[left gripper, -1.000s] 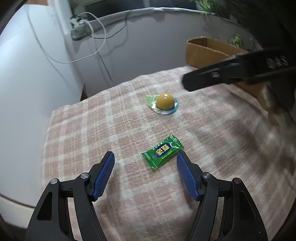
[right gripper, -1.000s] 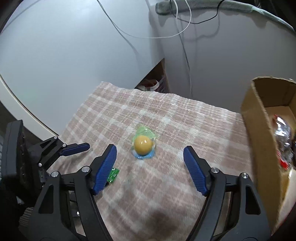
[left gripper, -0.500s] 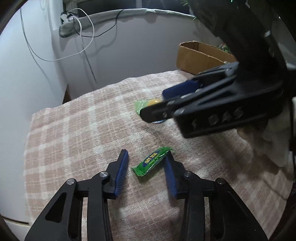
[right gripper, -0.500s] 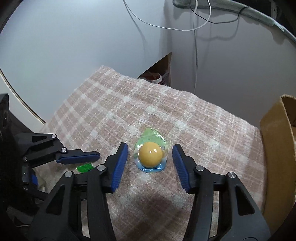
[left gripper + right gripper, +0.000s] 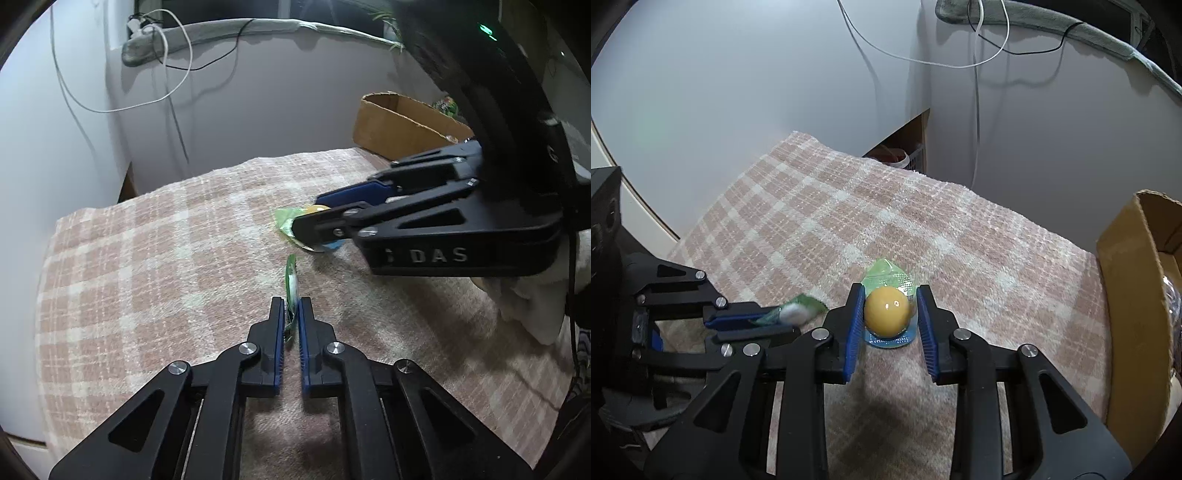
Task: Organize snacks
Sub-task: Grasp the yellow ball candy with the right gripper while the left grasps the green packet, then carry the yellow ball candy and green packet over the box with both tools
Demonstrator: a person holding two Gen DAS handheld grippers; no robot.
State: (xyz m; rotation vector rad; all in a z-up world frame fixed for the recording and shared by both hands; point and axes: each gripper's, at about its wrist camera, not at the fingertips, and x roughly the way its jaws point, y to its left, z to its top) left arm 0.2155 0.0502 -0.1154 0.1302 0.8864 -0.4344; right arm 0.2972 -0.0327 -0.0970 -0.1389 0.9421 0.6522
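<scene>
A green wrapped candy [image 5: 291,277] stands on edge on the pink plaid cloth [image 5: 166,258], with my left gripper [image 5: 291,301] shut on its near end. The right wrist view shows the same candy [image 5: 798,312] in the left gripper [image 5: 790,325] at lower left. A yellow jelly cup [image 5: 886,312] with green film sits between the blue pads [image 5: 854,332] of my right gripper [image 5: 891,288]. Its jaws are closing, and both pads lie against the cup's sides. In the left wrist view the right gripper [image 5: 310,218] covers most of the jelly cup [image 5: 286,219].
An open cardboard box [image 5: 1126,295] stands at the cloth's right edge with packets inside, and it shows at the back right as the box [image 5: 391,125]. Cables [image 5: 977,92] hang down the grey wall behind. An open gap [image 5: 905,155] lies beyond the cloth's far edge.
Both grippers have narrowed from wide open. The left closed onto the green candy, which turned up on edge. The right moved in over the jelly cup and closed to its sides.
</scene>
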